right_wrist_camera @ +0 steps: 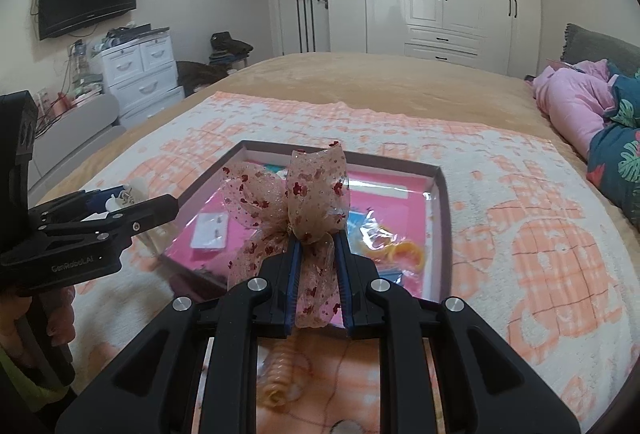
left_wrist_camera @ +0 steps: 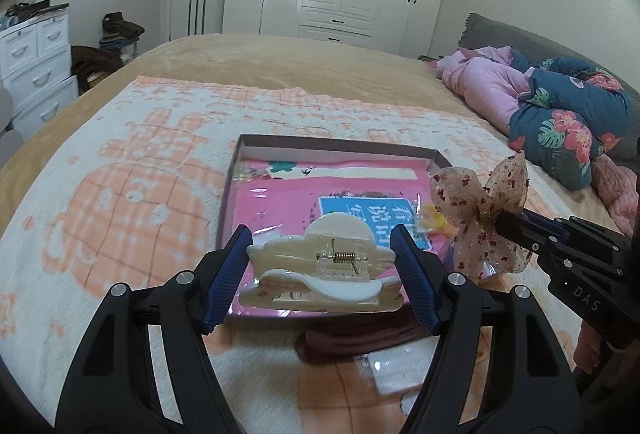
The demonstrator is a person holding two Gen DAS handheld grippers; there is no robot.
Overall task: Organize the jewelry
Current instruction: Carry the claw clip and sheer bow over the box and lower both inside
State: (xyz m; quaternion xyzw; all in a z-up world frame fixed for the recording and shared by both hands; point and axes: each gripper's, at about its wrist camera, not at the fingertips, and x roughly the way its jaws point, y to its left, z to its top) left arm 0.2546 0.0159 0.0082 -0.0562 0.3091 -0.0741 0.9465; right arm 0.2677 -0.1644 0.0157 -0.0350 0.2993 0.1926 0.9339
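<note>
My left gripper (left_wrist_camera: 320, 266) is shut on a cream and white hair claw clip (left_wrist_camera: 320, 274), its blue pads pressing on the clip's two ends. The clip hangs over the near edge of a shallow dark-rimmed box (left_wrist_camera: 336, 144) with a pink lining. My right gripper (right_wrist_camera: 316, 246) is shut on a sheer bow with red flecks (right_wrist_camera: 296, 194), held over the same box (right_wrist_camera: 445, 218). In the left wrist view the bow (left_wrist_camera: 480, 210) and right gripper (left_wrist_camera: 510, 224) sit at the right. The left gripper (right_wrist_camera: 136, 212) shows at the left of the right wrist view.
In the box lie a yellow hair piece in plastic (right_wrist_camera: 404, 254) and a white earring card (right_wrist_camera: 210, 230). A spiral hair tie (right_wrist_camera: 280, 374), a dark red cloth (left_wrist_camera: 360, 342) and a white packet (left_wrist_camera: 392, 370) lie on the orange-and-white blanket (left_wrist_camera: 120, 194). Rolled quilts (left_wrist_camera: 560, 114) are on the right.
</note>
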